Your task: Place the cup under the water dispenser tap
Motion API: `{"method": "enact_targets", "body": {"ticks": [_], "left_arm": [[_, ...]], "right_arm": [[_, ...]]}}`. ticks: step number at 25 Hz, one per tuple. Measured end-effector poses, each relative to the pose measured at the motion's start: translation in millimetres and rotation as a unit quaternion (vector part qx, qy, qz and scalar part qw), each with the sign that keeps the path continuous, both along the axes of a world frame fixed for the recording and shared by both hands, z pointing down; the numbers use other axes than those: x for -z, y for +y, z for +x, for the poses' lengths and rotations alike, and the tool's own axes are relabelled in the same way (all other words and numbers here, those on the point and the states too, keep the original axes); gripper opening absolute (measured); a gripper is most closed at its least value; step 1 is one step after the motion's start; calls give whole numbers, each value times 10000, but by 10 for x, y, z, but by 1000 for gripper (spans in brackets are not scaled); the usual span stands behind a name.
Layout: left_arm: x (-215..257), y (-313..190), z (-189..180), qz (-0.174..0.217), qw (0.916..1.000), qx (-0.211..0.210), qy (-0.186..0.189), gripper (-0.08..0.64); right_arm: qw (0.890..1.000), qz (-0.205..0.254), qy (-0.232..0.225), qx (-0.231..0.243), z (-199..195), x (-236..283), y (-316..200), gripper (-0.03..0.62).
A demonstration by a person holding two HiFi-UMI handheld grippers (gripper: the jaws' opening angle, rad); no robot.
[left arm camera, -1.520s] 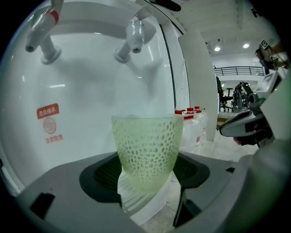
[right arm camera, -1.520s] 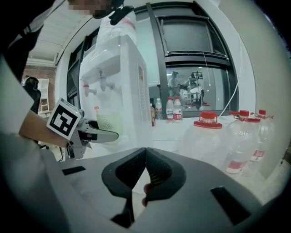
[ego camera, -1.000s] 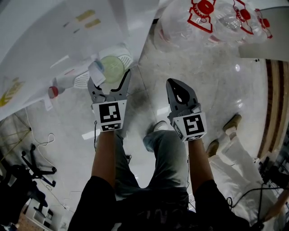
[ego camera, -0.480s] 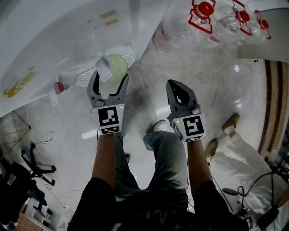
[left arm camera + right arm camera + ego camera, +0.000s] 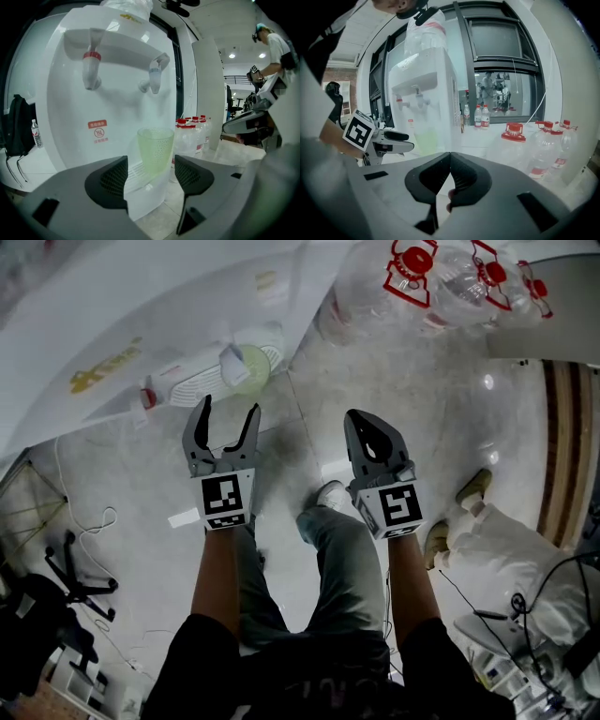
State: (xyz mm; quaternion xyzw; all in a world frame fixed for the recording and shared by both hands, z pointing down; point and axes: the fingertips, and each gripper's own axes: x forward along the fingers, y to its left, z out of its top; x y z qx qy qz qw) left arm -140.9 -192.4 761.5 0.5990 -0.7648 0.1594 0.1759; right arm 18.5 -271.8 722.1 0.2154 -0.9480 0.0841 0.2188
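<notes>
green cup [image 5: 155, 150] on dispenser tray [image 5: 143, 196], capped clear jugs [image 5: 450, 287] beside

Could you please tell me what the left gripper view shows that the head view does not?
Only the left gripper view: the red sticker on the dispenser's front, and a small bottle at far left. Only the head view: the person's legs and the floor cables. Both: the green cup on the drip tray, the red-capped water bottles, and the left gripper, its jaws closing with nothing between them.

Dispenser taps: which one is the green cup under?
The right-hand, blue-levered tap; the translucent green plastic cup stands below it, the red-collared tap stands aside.
</notes>
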Motion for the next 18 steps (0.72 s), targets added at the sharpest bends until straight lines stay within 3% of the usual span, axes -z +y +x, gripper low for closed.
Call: {"method": "enact_targets", "body": {"ticks": [2, 6, 18], "left_arm": [[81, 67, 36, -6, 10000, -24, -21, 281], [246, 161, 87, -13, 10000, -63, 28, 261], [913, 356, 174, 22, 10000, 16, 79, 94]], "right_arm": [[9999, -64, 112, 19, 33, 59, 67, 14], [9999, -87, 47, -57, 28, 250, 148, 14], [9998, -131, 31, -131, 54, 879, 287, 14]]}}
